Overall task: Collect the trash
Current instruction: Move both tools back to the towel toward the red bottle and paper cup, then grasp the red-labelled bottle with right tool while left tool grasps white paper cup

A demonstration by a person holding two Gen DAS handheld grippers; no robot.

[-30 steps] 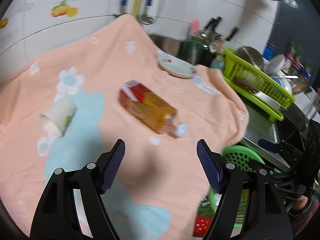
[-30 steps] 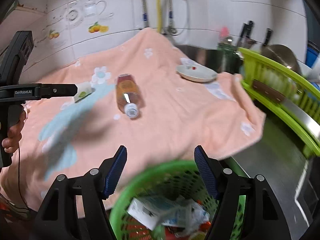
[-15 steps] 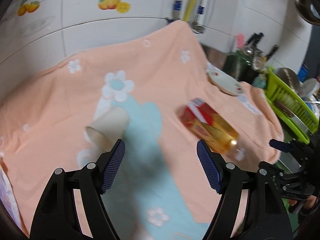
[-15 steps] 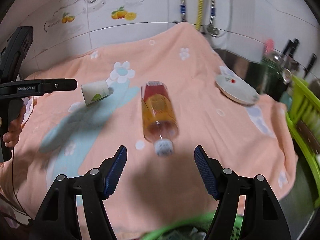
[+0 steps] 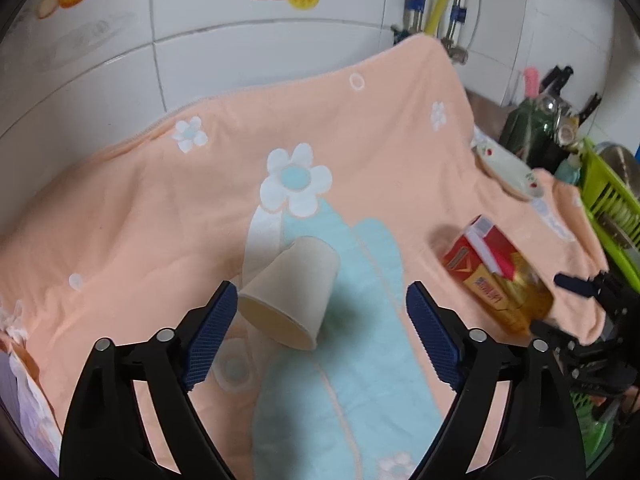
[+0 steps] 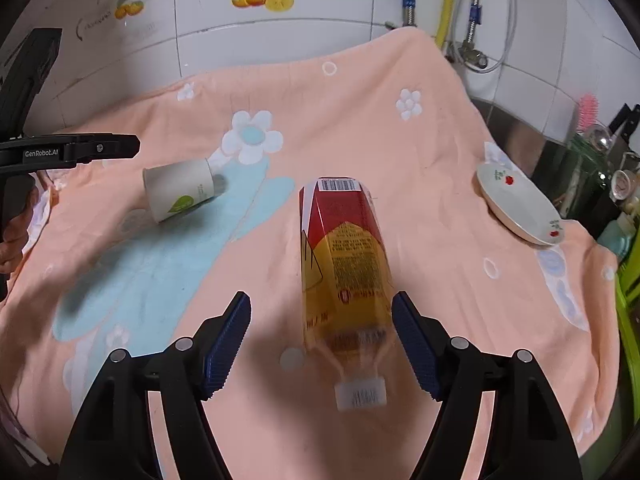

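- While both pairs of jaws are spreading, neither presses on anything: the left gripper (image 5: 318, 338) has the rim end of the paper cup (image 5: 289, 292) between its blue pads, apparently untouched, and the right gripper (image 6: 322, 344) straddles the neck end of the bottle (image 6: 344, 276), with a gap showing on the left side and the right pad very close to the plastic; I cannot tell whether it brushes it.
- Both pieces of trash lie on their sides on the peach floral cloth (image 6: 436, 216); the cup's mouth faces the left gripper, and the bottle's white cap (image 6: 360, 394) points toward the right one. Amber liquid still fills the bottle.
- Judged from this, the step in hand is a double approach, one piece of litter per hand, with no grasp made yet.
- Next, each gripper seems to need lowering and a little more advance so the pads flank the body, then closing. The cup is thin and should crush under a hard squeeze; the bottle is round and heavy, so it could roll or slip if pinched near the tapered shoulder.
- Farther off, a white saucer (image 6: 520, 208) sits near the cloth's right edge, well apart from both targets.
- Beyond it stand a green dish rack (image 5: 608, 204) and the tiled wall (image 6: 280, 32).
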